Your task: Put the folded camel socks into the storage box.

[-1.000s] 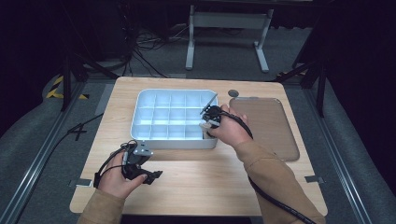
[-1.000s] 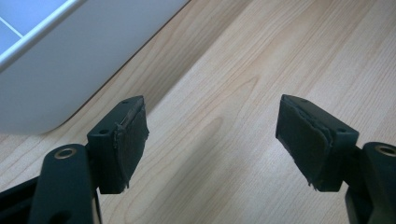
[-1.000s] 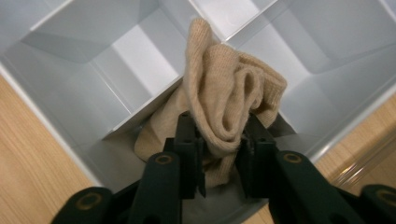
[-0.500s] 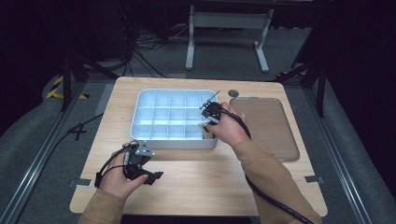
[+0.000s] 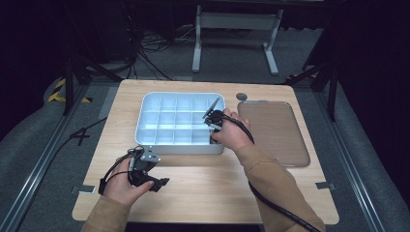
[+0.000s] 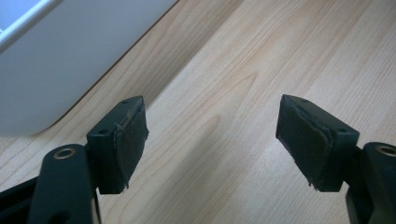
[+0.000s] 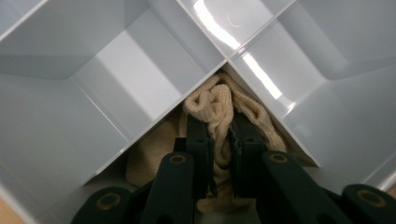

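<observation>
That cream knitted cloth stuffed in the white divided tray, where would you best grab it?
By the raised fold bunched at its middle, coming straight down from above, probably. The cream knitted cloth sits wedged in a corner compartment of the white divided tray, walls blocking sideways approach. The right gripper pinches that fold.

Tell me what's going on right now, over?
Left gripper open over bare table. Right gripper shut on cream cloth inside divided tray. Nothing in the way.
</observation>
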Tool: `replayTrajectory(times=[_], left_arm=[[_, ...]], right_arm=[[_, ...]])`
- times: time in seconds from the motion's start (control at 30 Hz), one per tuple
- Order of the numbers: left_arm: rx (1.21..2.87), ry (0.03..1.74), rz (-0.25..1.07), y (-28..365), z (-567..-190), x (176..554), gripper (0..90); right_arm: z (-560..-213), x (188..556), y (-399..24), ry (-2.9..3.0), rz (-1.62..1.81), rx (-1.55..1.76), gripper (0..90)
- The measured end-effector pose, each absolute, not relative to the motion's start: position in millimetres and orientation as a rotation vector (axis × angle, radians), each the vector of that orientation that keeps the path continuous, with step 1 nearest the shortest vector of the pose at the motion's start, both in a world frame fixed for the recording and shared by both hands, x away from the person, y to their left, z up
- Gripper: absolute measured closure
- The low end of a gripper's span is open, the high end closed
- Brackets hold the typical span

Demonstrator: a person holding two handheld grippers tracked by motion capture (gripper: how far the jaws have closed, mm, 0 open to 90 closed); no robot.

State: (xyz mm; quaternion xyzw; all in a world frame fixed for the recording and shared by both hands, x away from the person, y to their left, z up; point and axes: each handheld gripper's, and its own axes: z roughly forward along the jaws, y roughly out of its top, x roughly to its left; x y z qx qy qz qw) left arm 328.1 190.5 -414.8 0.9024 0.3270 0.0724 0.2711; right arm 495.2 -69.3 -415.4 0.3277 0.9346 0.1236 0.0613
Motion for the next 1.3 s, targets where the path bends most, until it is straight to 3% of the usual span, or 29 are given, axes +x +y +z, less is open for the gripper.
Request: replayTrajectory(times=[0.23,0.57,0.93,1.3], left_arm=[[2.434,0.881,0.2,191.0,-414.3,328.2,25.1],[2.443,0.865,0.177,190.2,-410.4,330.6,24.9],[2.414,0.869,0.201,193.1,-406.3,329.5,24.9],[2.414,0.863,0.205,194.5,-405.9,327.2,24.9]], right_arm=[[-416.9,496.6,-72.8,2.832,0.399,1.01,78.7],[-408.2,490.2,-86.8,2.827,0.559,1.034,66.3],[-376.6,470.4,-111.2,2.736,0.841,0.927,51.6],[-358.6,450.1,-136.1,2.623,1.059,0.815,44.2]])
